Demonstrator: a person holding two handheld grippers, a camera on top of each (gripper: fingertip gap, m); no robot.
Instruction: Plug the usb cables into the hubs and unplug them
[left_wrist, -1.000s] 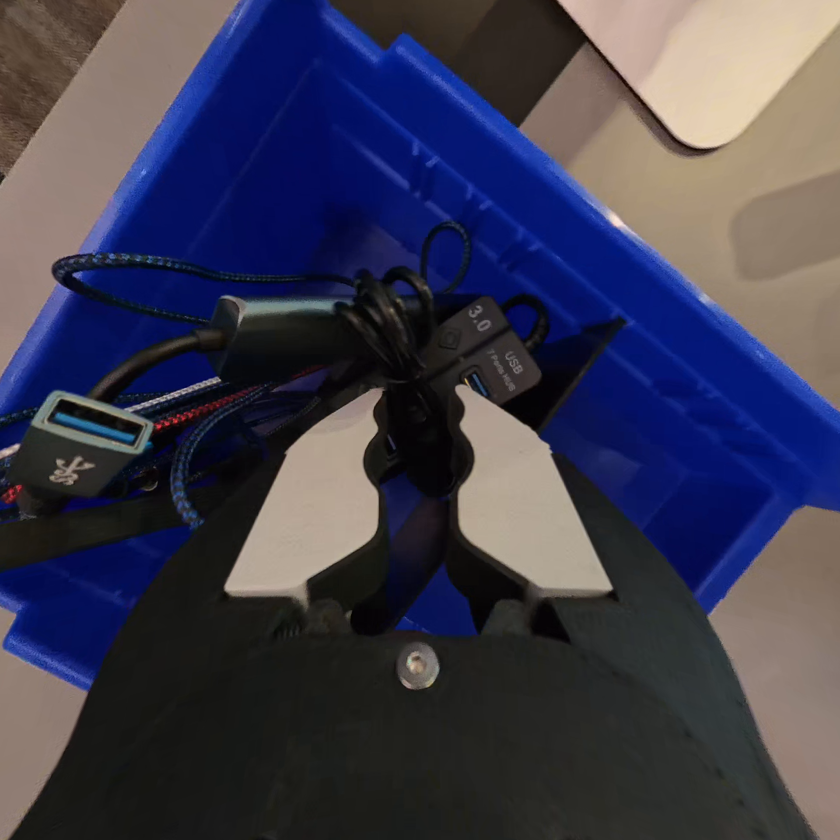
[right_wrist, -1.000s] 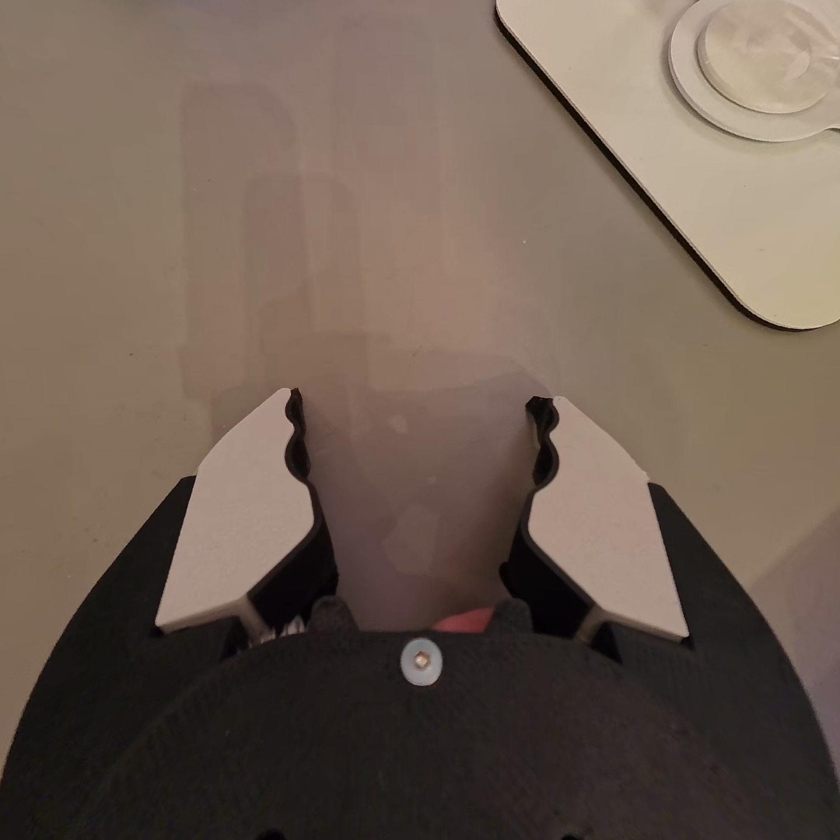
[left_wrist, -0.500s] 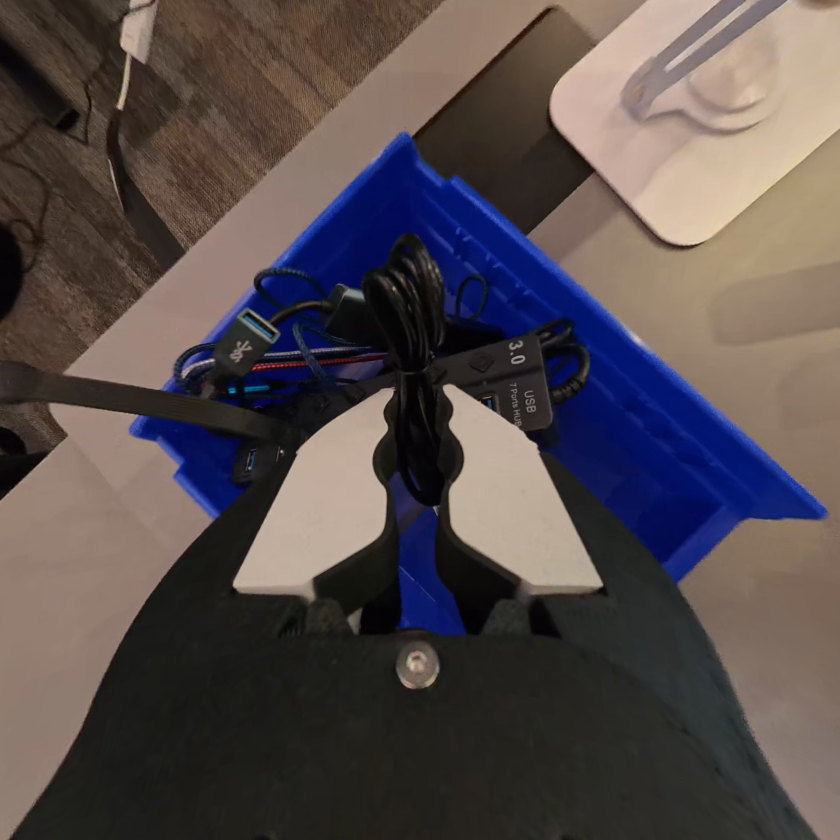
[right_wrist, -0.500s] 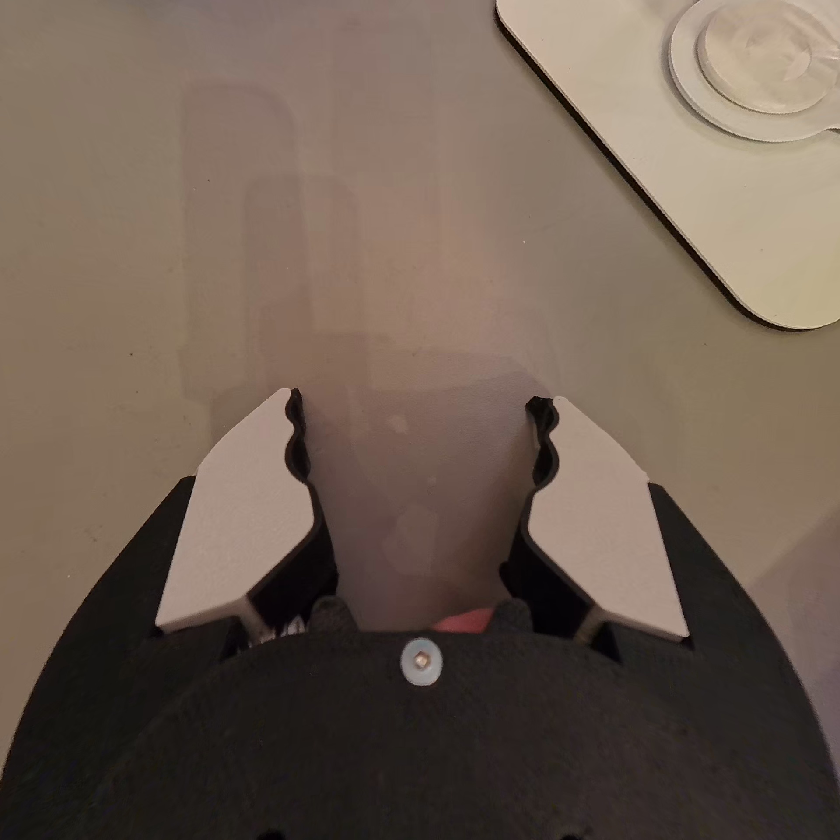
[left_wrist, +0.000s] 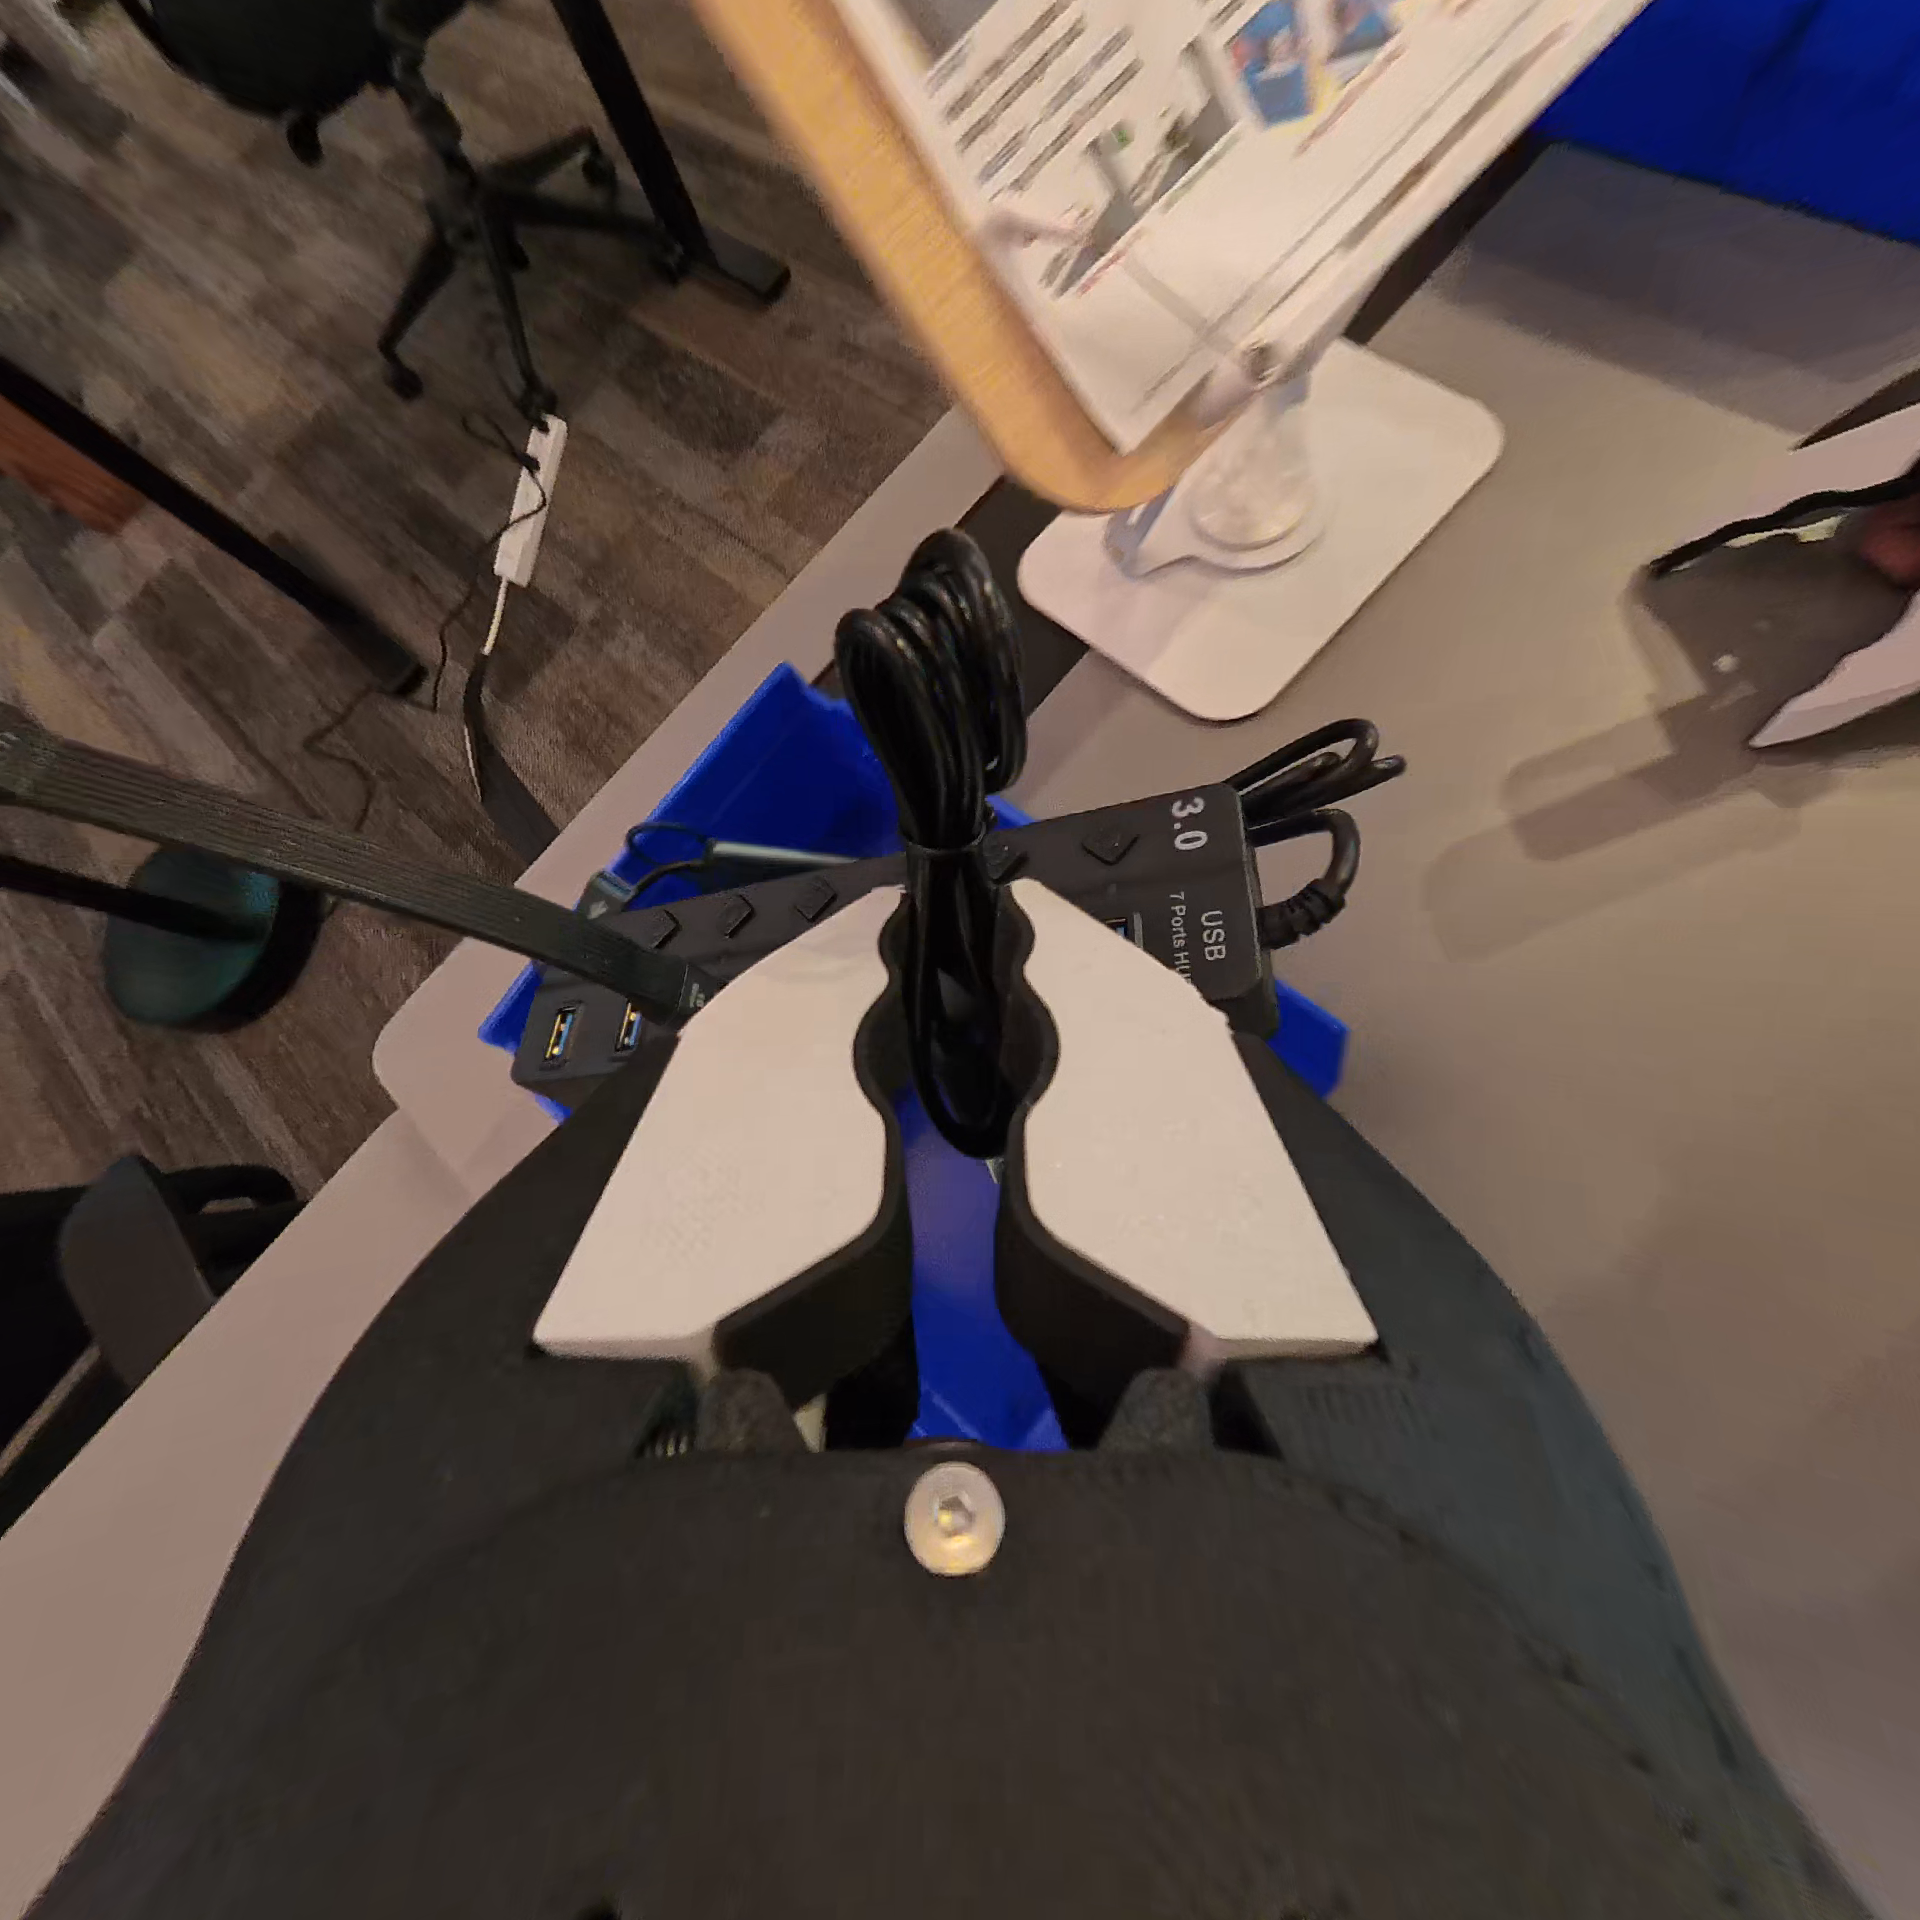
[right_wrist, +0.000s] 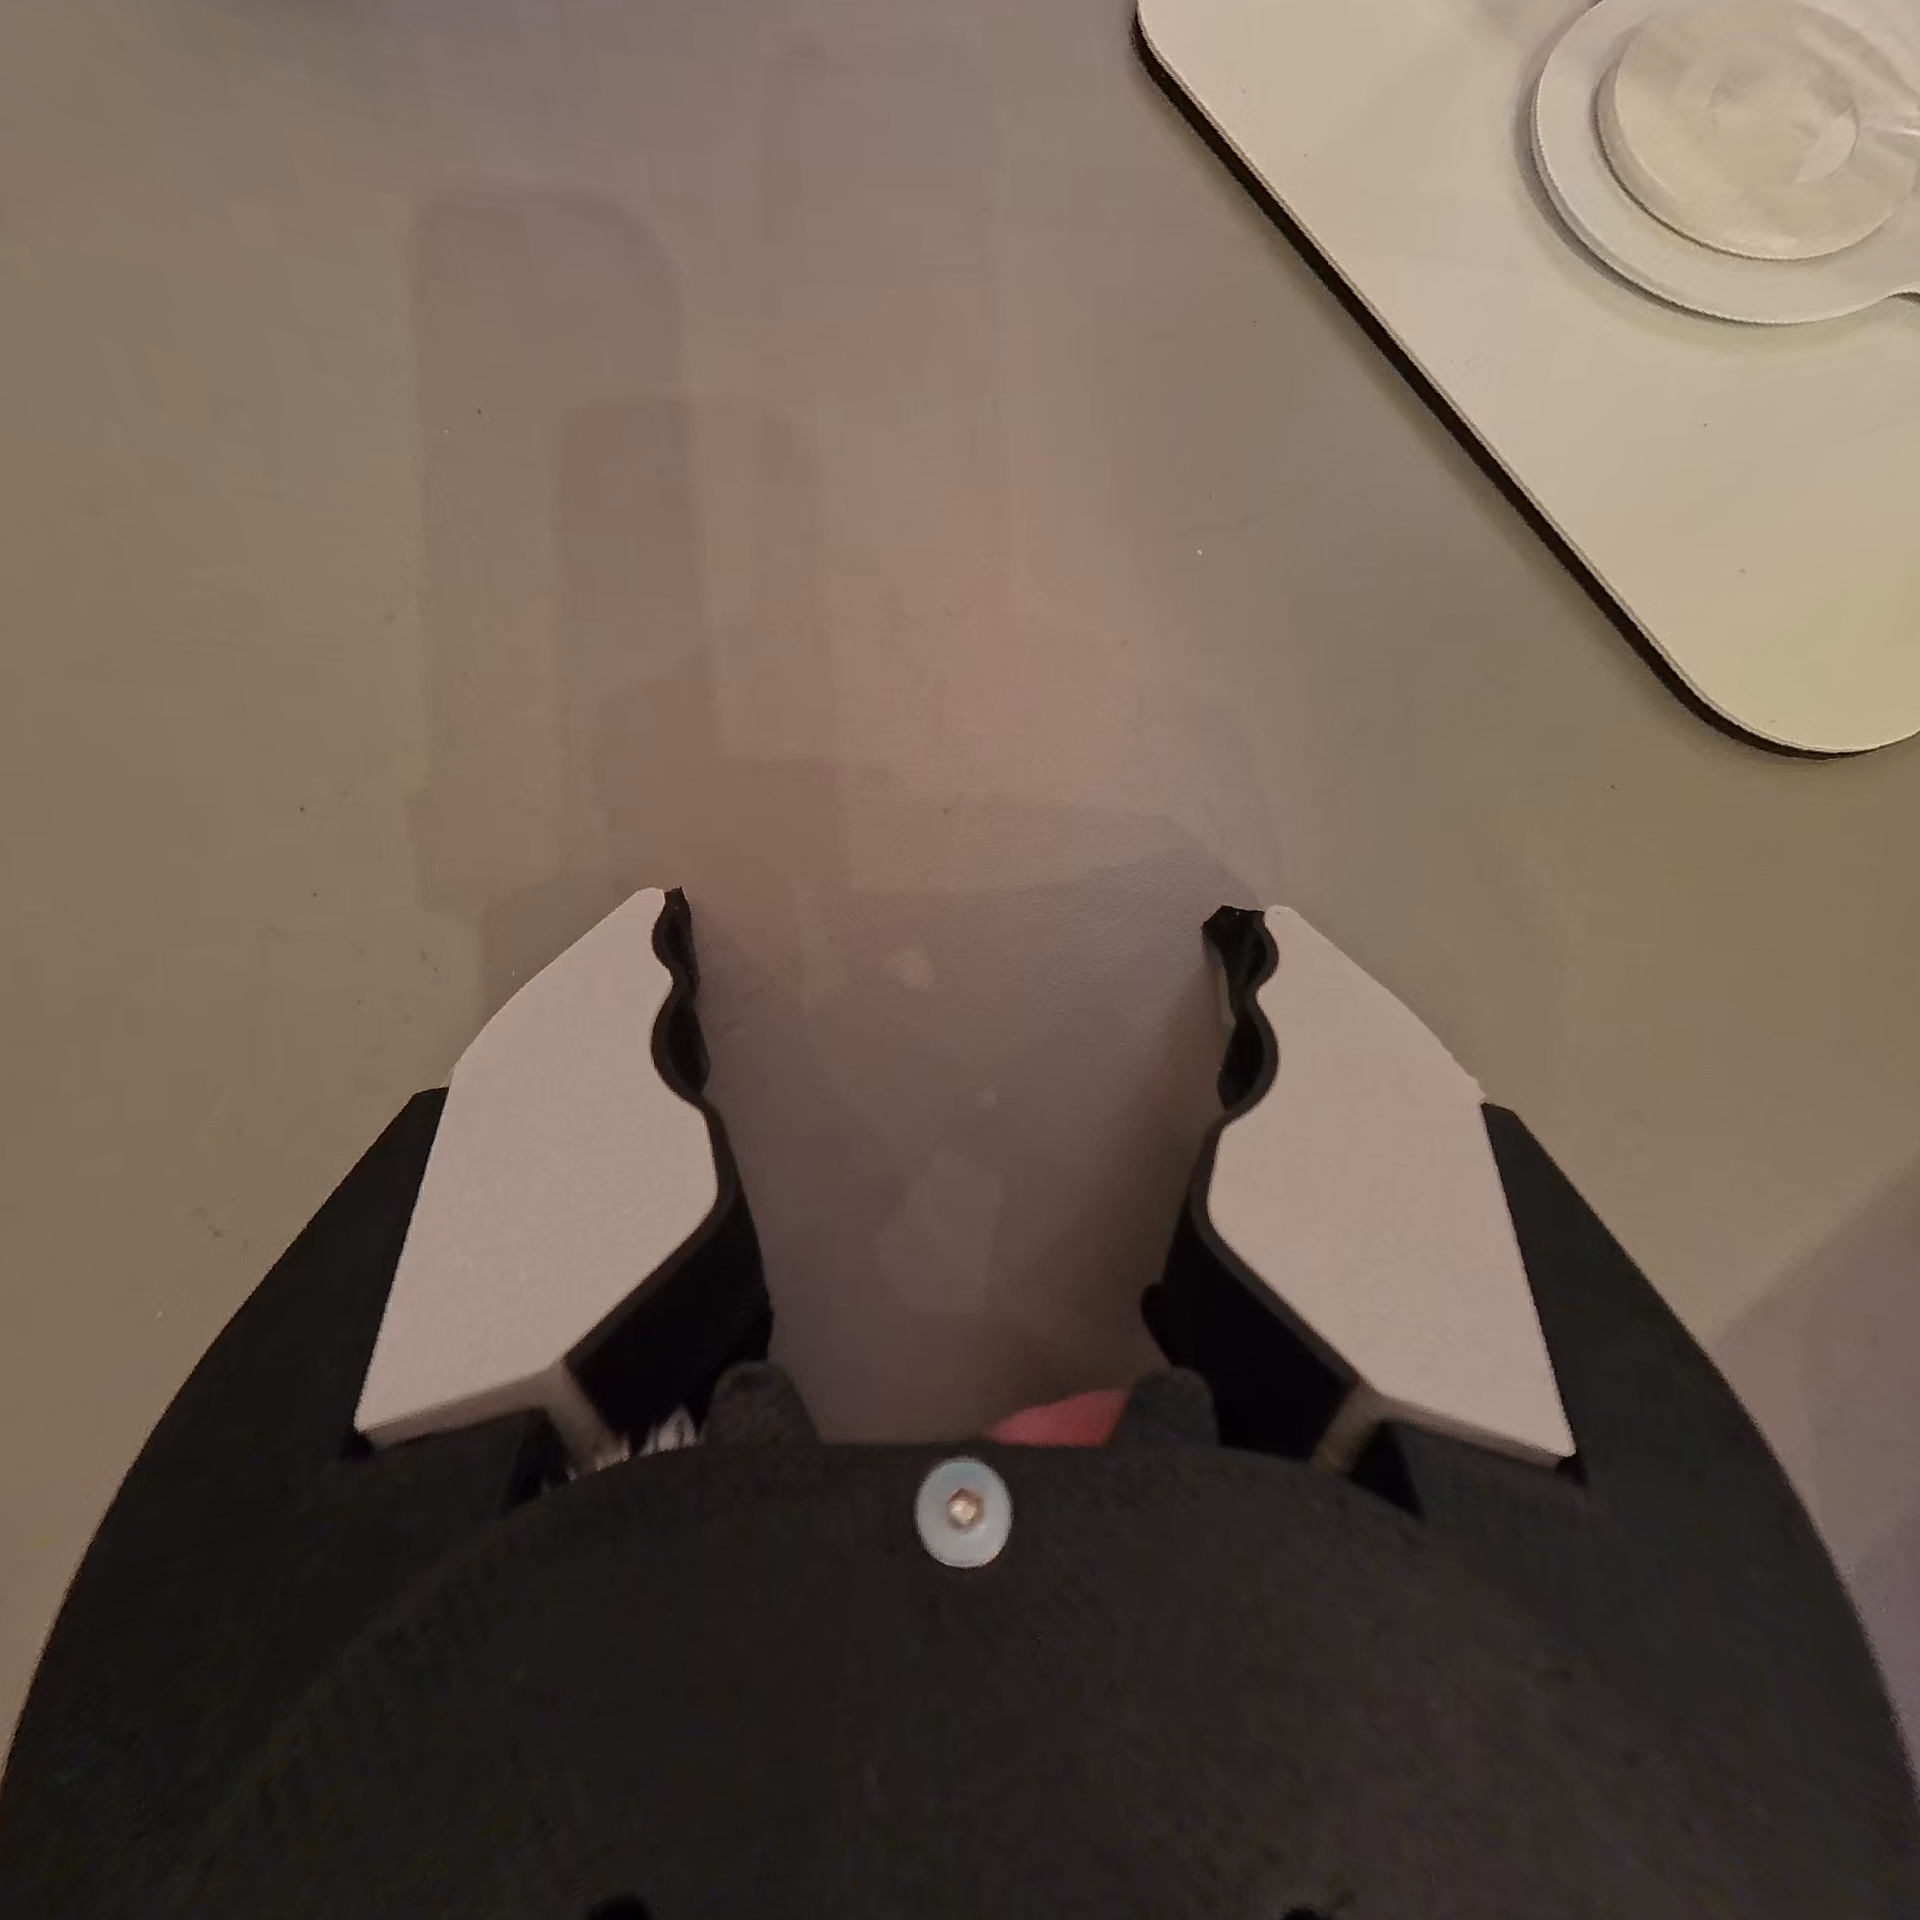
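Observation:
My left gripper is shut on a tied bundle of black cable, with both pads pressed on it. A long black USB hub hangs from this bundle just beyond the fingertips, and its blue ports face me at its left end. The hub is lifted above a blue bin at the table's left edge. A flat black cable runs off to the left from the hub. My right gripper is open and empty above bare grey table, and it also shows in the left wrist view.
A white stand base holds a tilted wooden board with printed sheets. The base also shows in the right wrist view. The table edge runs past the bin, with carpet, chair legs and a power strip beyond it. My hands' fingertips stand some 45 cm from each other.
My left gripper closed tighter on the cable bundle and rose, lifting the hub up out of the blue bin. My right gripper has not moved.

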